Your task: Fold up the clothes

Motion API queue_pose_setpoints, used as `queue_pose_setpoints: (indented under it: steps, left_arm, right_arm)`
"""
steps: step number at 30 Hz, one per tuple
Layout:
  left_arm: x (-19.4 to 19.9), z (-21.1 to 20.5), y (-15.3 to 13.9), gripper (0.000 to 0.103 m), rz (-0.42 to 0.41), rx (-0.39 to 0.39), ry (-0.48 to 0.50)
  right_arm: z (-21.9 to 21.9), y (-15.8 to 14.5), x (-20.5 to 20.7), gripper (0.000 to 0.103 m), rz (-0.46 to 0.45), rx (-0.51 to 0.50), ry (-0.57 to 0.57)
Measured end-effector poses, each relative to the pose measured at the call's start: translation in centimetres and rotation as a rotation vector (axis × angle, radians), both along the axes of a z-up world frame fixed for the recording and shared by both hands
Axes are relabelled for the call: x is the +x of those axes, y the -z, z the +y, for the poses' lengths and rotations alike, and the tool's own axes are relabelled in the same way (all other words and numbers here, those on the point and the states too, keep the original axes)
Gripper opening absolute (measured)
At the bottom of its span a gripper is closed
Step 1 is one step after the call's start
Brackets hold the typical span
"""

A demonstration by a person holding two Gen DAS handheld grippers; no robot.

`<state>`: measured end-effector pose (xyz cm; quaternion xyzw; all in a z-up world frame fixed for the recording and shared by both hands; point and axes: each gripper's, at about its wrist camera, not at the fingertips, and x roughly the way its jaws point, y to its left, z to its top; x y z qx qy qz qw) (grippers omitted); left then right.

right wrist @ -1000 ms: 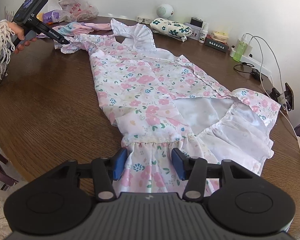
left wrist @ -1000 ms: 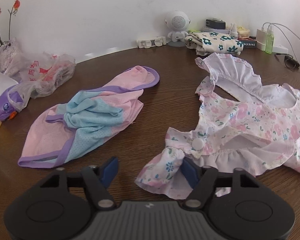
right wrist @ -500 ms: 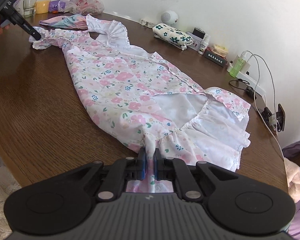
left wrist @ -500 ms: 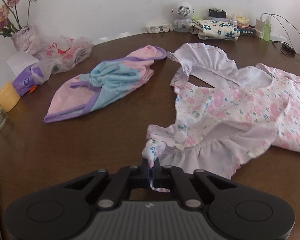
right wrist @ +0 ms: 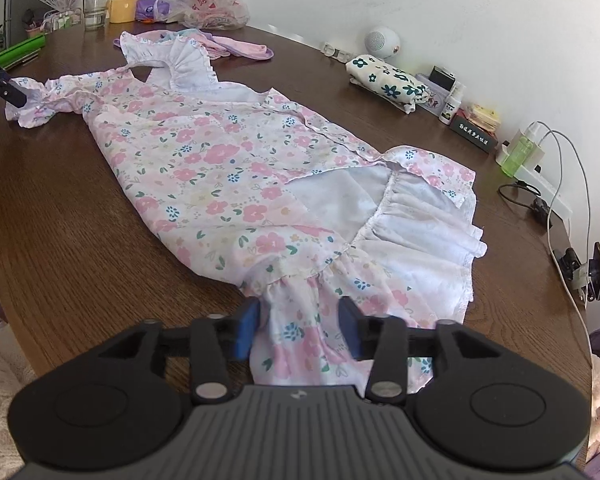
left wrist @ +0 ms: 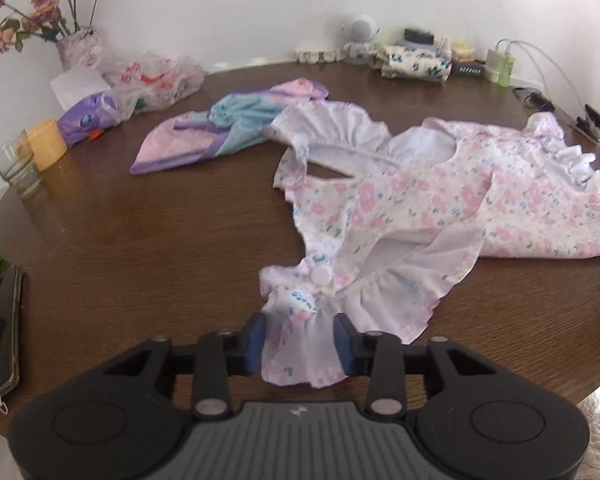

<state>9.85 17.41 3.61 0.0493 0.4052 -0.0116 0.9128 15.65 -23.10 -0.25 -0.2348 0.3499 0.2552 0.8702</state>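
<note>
A pink floral dress (left wrist: 440, 200) lies stretched along the brown table (left wrist: 140, 240). In the left wrist view its ruffled sleeve end lies between the blue pads of my left gripper (left wrist: 300, 344), whose jaws are opening and no longer pinch the cloth. The right wrist view shows the dress (right wrist: 220, 160) lengthwise, with its hem ruffle between the pads of my right gripper (right wrist: 298, 330), which is opening too. The left gripper's fingers (right wrist: 14, 94) show at the far sleeve. A pink, blue and purple garment (left wrist: 236, 128) lies crumpled beyond the dress.
A glass (left wrist: 16, 164), a yellow cup (left wrist: 48, 144), plastic bags (left wrist: 152, 80) and a flower vase (left wrist: 80, 46) stand at the far left. A phone case (left wrist: 0, 328) lies by the left edge. A folded floral cloth (right wrist: 384, 80), bottles and cables (right wrist: 556, 200) line the wall.
Both grippers shut on the dress, the left on the sleeve and the right on the hem, then opened again. The left one pulled the sleeve back, drawing the dress out.
</note>
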Motion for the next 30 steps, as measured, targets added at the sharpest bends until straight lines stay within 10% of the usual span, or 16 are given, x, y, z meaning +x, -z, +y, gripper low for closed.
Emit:
queue_pose_setpoints:
  steps: [8, 20, 30]
  left_arm:
    - [4.0, -4.8, -4.2, 0.073, -0.071, -0.039, 0.183]
    - [14.3, -16.9, 1.0, 0.081, 0.114, -0.02, 0.471]
    - [18.5, -17.8, 3.4, 0.046, 0.232, -0.126, 0.469]
  right_arm:
    - [-2.8, -4.6, 2.4, 0.052, 0.075, 0.142, 0.02]
    - [-3.3, -1.4, 9.7, 0.067, 0.252, -0.006, -0.03]
    - [-3.7, -0.5, 10.8, 0.034, 0.353, -0.007, -0.113]
